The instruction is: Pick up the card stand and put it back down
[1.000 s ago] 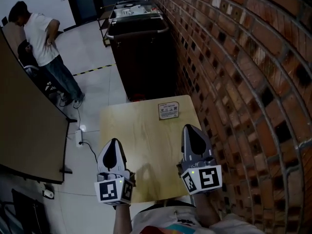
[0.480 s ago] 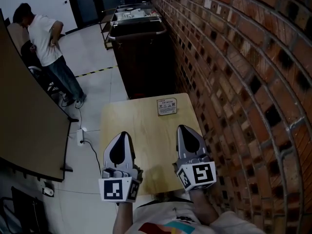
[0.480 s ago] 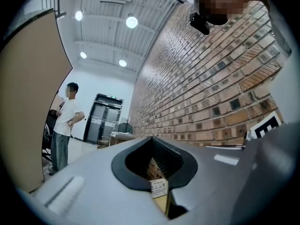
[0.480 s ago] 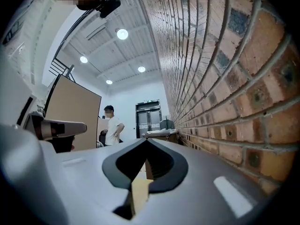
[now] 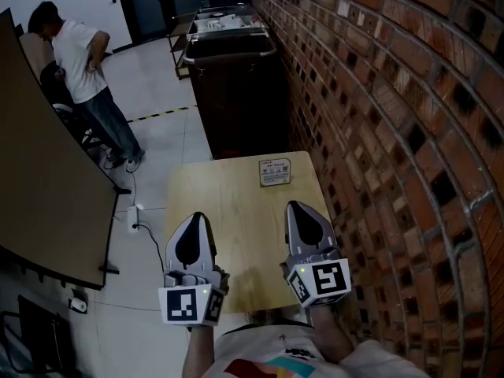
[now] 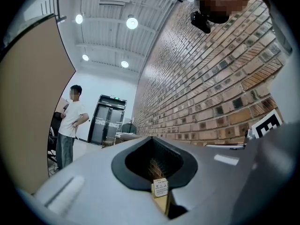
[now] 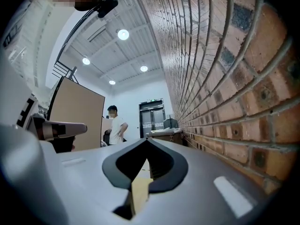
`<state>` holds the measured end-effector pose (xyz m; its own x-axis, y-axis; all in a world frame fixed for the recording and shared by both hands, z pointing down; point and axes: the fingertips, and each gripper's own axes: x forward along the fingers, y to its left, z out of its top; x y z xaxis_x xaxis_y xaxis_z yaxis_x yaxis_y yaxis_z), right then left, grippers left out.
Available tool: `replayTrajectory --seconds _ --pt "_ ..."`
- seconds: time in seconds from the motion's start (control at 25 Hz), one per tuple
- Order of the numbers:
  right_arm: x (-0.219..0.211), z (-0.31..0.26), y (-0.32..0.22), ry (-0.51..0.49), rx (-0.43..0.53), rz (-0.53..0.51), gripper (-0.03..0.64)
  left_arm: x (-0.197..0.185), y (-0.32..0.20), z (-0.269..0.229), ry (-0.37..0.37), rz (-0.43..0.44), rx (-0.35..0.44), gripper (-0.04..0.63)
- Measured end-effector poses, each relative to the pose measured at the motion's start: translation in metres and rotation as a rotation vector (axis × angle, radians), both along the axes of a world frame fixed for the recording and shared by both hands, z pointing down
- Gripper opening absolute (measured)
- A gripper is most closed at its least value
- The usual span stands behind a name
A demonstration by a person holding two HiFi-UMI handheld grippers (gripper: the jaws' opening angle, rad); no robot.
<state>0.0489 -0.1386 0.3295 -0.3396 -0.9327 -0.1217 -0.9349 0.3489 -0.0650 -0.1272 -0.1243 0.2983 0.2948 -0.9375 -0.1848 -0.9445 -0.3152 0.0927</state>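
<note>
Two tools are hovering over the near half of the table (image 5: pixel 228 199): the left gripper (image 5: pixel 197 220) and the right gripper (image 5: pixel 298 209), each with jaws pressed together on nothing. The card stand (image 5: pixel 273 172) is standing at the far edge, well apart from both, with bare tabletop between. A brick wall (image 5: pixel 378 132) is crowding the table's right edge, while floor (image 5: pixel 157 140) is opening to the left. The left gripper view is catching the stand through its jaw opening; the right gripper view is showing only tabletop there.

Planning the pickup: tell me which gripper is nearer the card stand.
Right. The right gripper hovers short of the card stand, almost in line with it; the left gripper is farther off, back and to its left.
</note>
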Motion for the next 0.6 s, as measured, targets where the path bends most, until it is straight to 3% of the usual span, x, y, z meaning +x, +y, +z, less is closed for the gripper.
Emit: replayTrajectory --seconds 0.6 --pt "0.024 0.004 -0.003 -0.001 -0.024 0.042 0.000 0.008 -0.002 0.010 0.009 0.028 -0.033 0.005"
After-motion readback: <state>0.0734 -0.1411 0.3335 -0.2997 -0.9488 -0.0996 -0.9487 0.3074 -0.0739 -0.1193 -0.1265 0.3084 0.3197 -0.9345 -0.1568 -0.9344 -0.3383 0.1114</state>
